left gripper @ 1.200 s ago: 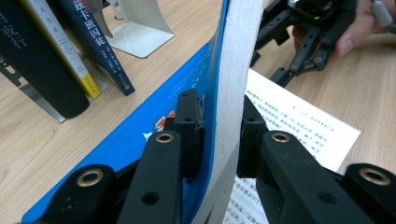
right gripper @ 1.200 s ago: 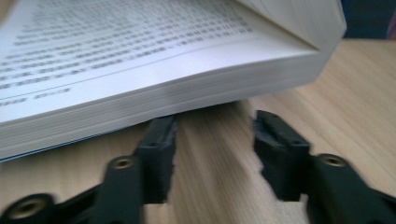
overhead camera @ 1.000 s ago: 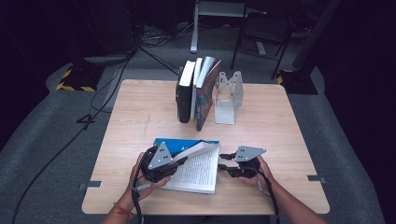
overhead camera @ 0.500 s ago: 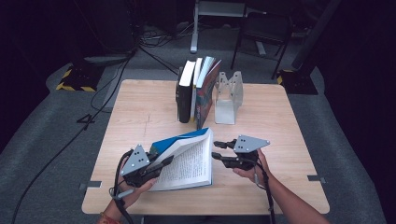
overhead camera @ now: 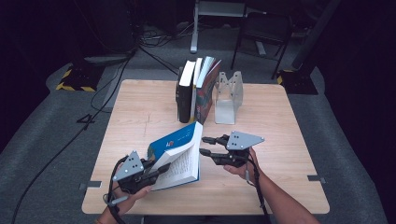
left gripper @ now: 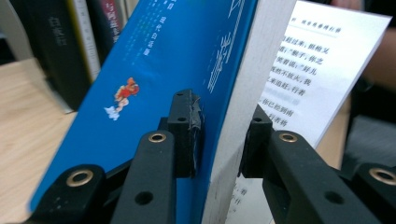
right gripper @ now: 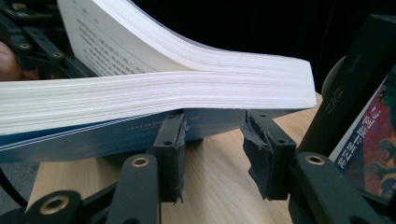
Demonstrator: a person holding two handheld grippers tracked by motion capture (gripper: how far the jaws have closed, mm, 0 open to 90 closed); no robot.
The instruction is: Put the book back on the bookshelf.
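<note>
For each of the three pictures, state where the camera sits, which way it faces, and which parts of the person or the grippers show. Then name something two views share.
High view: above the person's side, looking forward and down on the table; both forearms, left gripper and right gripper show.
Left gripper view: rides the left gripper, looking along its jaws, which hold the blue book.
Right gripper view: rides the right gripper, looking under the book's pages; its jaws stand open with nothing between them.
Shared: every view shows the blue book; all also show the standing books.
</note>
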